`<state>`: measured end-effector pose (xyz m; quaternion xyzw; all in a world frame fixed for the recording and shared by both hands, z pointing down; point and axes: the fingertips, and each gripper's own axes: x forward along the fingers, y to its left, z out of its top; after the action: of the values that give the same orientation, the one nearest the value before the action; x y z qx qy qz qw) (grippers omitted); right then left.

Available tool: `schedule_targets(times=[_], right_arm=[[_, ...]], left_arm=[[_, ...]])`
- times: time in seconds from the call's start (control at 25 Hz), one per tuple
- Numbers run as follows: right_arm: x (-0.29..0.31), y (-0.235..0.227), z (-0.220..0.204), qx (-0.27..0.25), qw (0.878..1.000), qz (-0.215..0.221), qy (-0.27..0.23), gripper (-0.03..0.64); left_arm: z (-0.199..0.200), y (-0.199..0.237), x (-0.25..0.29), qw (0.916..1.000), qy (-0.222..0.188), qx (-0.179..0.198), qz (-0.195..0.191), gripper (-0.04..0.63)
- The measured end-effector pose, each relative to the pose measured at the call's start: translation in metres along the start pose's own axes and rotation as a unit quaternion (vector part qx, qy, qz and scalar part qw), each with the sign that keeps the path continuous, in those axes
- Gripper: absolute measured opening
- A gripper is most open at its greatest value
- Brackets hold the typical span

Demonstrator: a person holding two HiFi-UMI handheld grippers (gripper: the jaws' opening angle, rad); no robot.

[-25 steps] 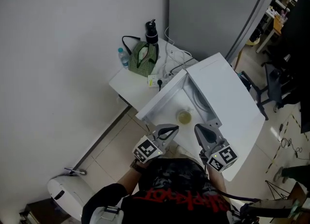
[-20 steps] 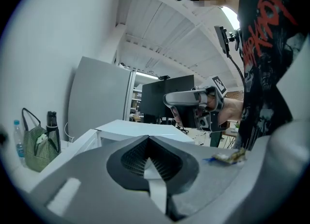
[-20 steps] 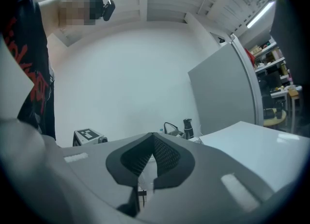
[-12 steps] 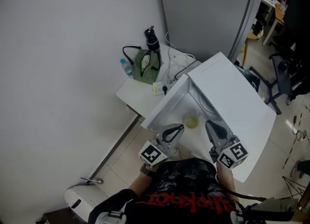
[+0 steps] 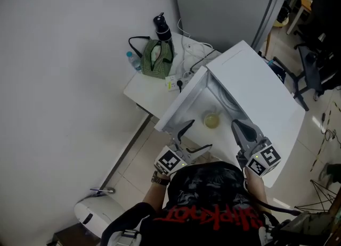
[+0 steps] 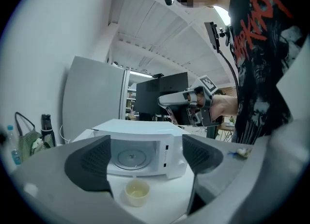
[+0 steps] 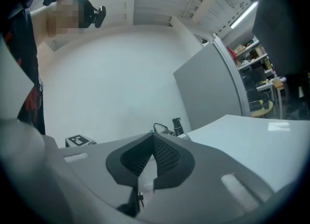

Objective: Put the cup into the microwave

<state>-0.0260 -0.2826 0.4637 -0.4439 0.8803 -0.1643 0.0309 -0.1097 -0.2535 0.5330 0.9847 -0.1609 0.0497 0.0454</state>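
Observation:
A small pale cup (image 5: 211,121) (image 6: 137,192) stands on the white table (image 5: 200,112) in front of the white microwave (image 5: 256,101) (image 6: 140,150). The microwave's door (image 5: 184,104) stands open, and its turntable (image 6: 131,156) shows bare. My left gripper (image 5: 201,133) (image 6: 145,162) is open. Its jaws have just been opening, with nothing between them; the cup sits a little ahead of the tips, untouched. My right gripper (image 5: 241,130) (image 7: 150,162) is shut on nothing, to the right of the cup by the microwave's front.
A side table (image 5: 144,88) at the back left carries a green bag (image 5: 154,58), a black bottle (image 5: 160,26), a small water bottle (image 5: 133,61) and a power strip with cables (image 5: 178,82). A grey partition (image 5: 224,5) stands behind; an office chair (image 5: 314,74) is at right.
The left gripper's jaws, shut in both earlier frames, now stand wide apart. The right gripper has shifted slightly to the right. The cup has not moved.

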Motion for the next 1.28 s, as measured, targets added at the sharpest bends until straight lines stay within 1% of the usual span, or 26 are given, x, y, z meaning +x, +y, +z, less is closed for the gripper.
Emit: schedule_targets(times=[0.04, 0.12, 0.16, 0.24, 0.32, 0.52, 0.6, 0.76, 0.8, 0.88, 1.0, 1.12, 1.28], right_arm=[[0.001, 0.002, -0.001, -0.001, 1.0, 0.002, 0.003, 0.0], [0.002, 0.005, -0.005, -0.004, 1.0, 0.004, 0.008, 0.0], [0.002, 0.007, -0.006, -0.007, 1.0, 0.005, 0.01, 0.0], [0.001, 0.01, -0.006, -0.017, 1.0, 0.008, 0.011, 0.0], [0.0, 0.009, -0.006, -0.024, 1.0, 0.007, 0.01, 0.0], [-0.012, -0.001, -0.006, -0.022, 1.0, -0.018, 0.006, 0.0], [-0.017, -0.006, -0.007, -0.022, 0.999, -0.027, 0.007, 0.0], [-0.028, -0.01, -0.007, -0.021, 0.999, -0.044, 0.005, 0.0], [-0.031, -0.011, -0.007, -0.02, 0.999, -0.051, 0.004, 0.0], [-0.038, -0.014, -0.007, -0.019, 0.998, -0.063, 0.003, 0.0], [-0.045, -0.019, -0.006, -0.02, 0.997, -0.075, 0.003, 0.0], [-0.051, -0.023, -0.007, -0.023, 0.996, -0.088, 0.008, 0.0], [-0.059, -0.031, -0.008, -0.023, 0.994, -0.106, 0.012, 0.0]], left_arm=[[-0.001, 0.001, 0.001, 0.9999, -0.01, -0.01, 0.0, 0.47], [-0.007, 0.004, 0.002, 0.9995, -0.021, -0.024, 0.003, 0.483], [-0.013, 0.006, 0.003, 0.9996, -0.016, -0.021, 0.007, 0.483], [-0.032, 0.013, 0.005, 0.9997, 0.004, -0.016, 0.016, 0.483], [-0.053, 0.021, 0.008, 0.9993, 0.027, -0.019, 0.021, 0.483], [-0.12, 0.033, 0.02, 0.9947, 0.099, -0.013, 0.025, 0.483], [-0.149, 0.035, 0.029, 0.9925, 0.118, -0.028, 0.02, 0.483], [-0.188, 0.038, 0.046, 0.9875, 0.132, -0.087, 0.002, 0.485], [-0.197, 0.039, 0.05, 0.9857, 0.139, -0.095, 0.002, 0.486], [-0.22, 0.045, 0.059, 0.9818, 0.163, -0.097, 0.005, 0.488], [-0.255, 0.053, 0.07, 0.9738, 0.211, -0.084, 0.01, 0.488], [-0.277, 0.058, 0.081, 0.9675, 0.238, -0.086, 0.005, 0.488], [-0.289, 0.06, 0.097, 0.9639, 0.249, -0.094, -0.007, 0.488]])
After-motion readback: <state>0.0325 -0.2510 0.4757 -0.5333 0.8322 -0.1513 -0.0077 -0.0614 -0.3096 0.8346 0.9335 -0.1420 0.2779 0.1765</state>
